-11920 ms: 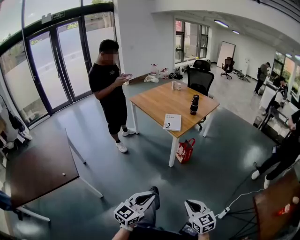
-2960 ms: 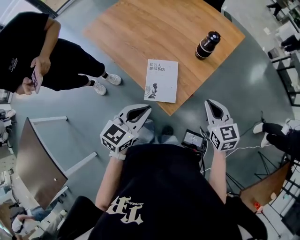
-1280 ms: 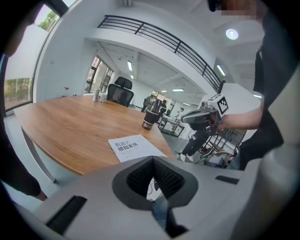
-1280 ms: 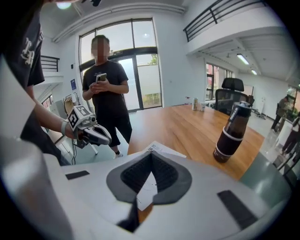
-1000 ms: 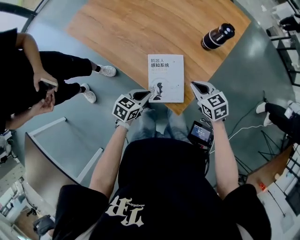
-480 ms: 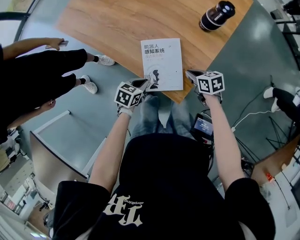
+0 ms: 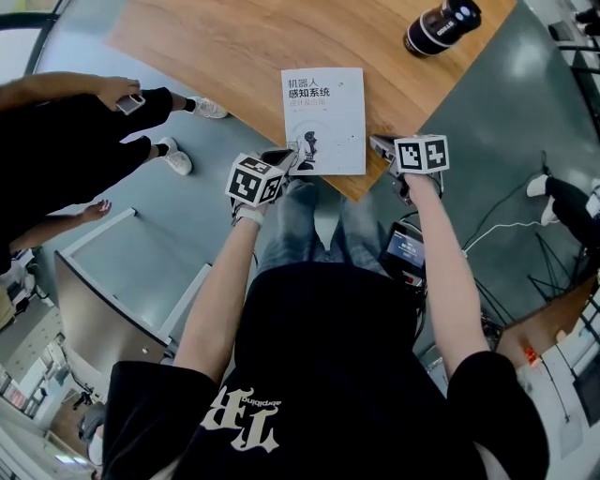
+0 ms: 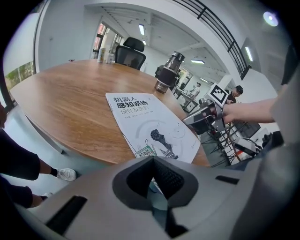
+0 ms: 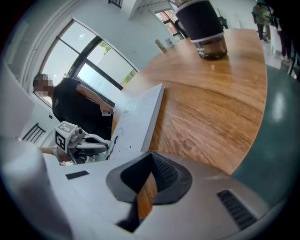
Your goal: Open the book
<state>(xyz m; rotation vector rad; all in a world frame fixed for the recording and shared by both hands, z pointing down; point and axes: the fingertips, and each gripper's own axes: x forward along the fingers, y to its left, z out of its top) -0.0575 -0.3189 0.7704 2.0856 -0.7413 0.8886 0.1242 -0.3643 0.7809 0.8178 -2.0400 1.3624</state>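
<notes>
A closed white book with dark print on its cover lies flat near the near corner of the wooden table. My left gripper is shut, with its tip at the book's near left corner; whether it touches I cannot tell. My right gripper is shut too, turned on its side, its tip just off the book's near right edge. The left gripper view has the book ahead of the shut left gripper, with the right gripper beyond. The right gripper view shows the book edge-on past the right gripper.
A black flask stands on the table's far right part. A bystander in black holds a phone at the left. The table's corner is close to my legs. A dark table stands lower left.
Over the frames I walked up to the table. In the last second both grippers moved in to the book's near corners and the right one rolled onto its side.
</notes>
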